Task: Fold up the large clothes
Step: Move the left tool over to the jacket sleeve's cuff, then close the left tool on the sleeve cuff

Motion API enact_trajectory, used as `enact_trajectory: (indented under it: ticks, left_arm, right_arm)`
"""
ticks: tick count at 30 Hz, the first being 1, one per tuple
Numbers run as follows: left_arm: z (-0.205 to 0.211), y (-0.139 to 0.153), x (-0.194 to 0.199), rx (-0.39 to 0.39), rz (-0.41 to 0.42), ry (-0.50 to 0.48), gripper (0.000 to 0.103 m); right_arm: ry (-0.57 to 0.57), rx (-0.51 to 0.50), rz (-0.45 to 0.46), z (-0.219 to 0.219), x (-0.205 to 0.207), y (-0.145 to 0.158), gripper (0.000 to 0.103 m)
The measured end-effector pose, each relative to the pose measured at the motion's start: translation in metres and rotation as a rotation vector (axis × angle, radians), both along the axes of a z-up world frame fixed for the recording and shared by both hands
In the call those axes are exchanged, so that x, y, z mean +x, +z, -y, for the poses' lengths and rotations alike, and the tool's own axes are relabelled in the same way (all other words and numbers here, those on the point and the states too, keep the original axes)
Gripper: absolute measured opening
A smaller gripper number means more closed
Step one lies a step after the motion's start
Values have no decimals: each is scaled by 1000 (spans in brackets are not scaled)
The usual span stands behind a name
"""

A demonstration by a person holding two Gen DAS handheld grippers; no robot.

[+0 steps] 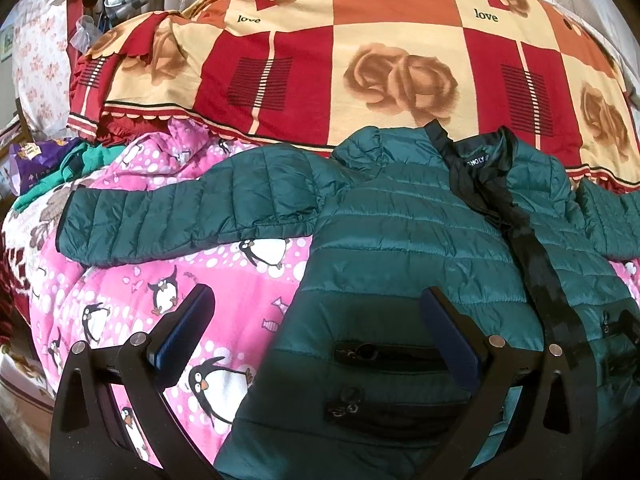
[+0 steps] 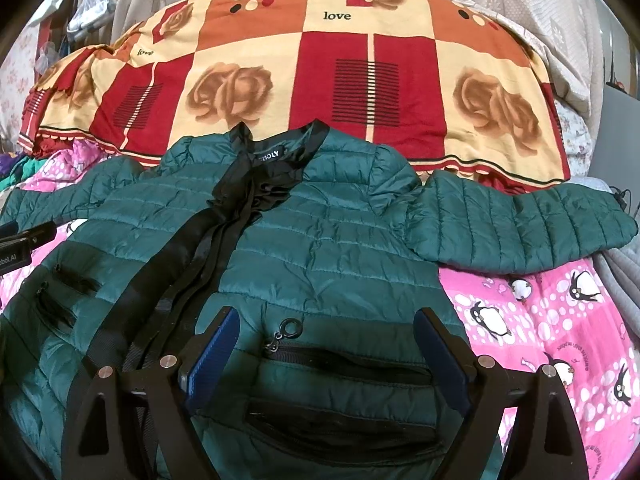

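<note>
A dark green quilted puffer jacket [image 1: 400,232] lies face up and spread flat on a pink penguin-print quilt [image 1: 168,292]. Its black front placket runs down the middle and both sleeves stretch out sideways. My left gripper [image 1: 316,304] is open and empty, hovering over the jacket's lower left panel near a zipped pocket [image 1: 392,354]. In the right wrist view the jacket [image 2: 320,232] fills the centre. My right gripper [image 2: 326,326] is open and empty above the lower right panel and its pocket zip [image 2: 288,332]. The left gripper's body [image 2: 20,240] shows at the left edge.
A red, orange and cream rose-print blanket [image 1: 360,60] is heaped behind the jacket's collar. Green and purple clothes [image 1: 52,164] are piled at the far left. Pale curtains [image 2: 520,8] hang behind. The quilt [image 2: 540,320] lies bare to the right of the jacket.
</note>
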State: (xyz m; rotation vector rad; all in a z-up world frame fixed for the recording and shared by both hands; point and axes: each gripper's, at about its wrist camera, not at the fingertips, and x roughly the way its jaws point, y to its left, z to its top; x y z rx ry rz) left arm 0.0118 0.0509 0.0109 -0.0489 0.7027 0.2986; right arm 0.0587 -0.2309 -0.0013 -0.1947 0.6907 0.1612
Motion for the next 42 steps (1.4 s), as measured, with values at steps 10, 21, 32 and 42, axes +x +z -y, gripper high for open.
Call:
enact_trajectory:
  ticks: [10,21,32,42]
  left_arm:
    - [-1,-2,-1,-7,-1,3,103]
    - [-80,4,0,-183,60,99,103]
    - [-274,-53,-39,-412,177,311,102]
    - [-361,-80,-28,-758,298,301,56]
  right_arm:
    - [-4,4,6,3,0,0,87]
    - [-5,18,0,6,1,2,87]
    - [17,36,-9,2,1,0,87]
    - [45,-11,-33,-12,7,-10,87]
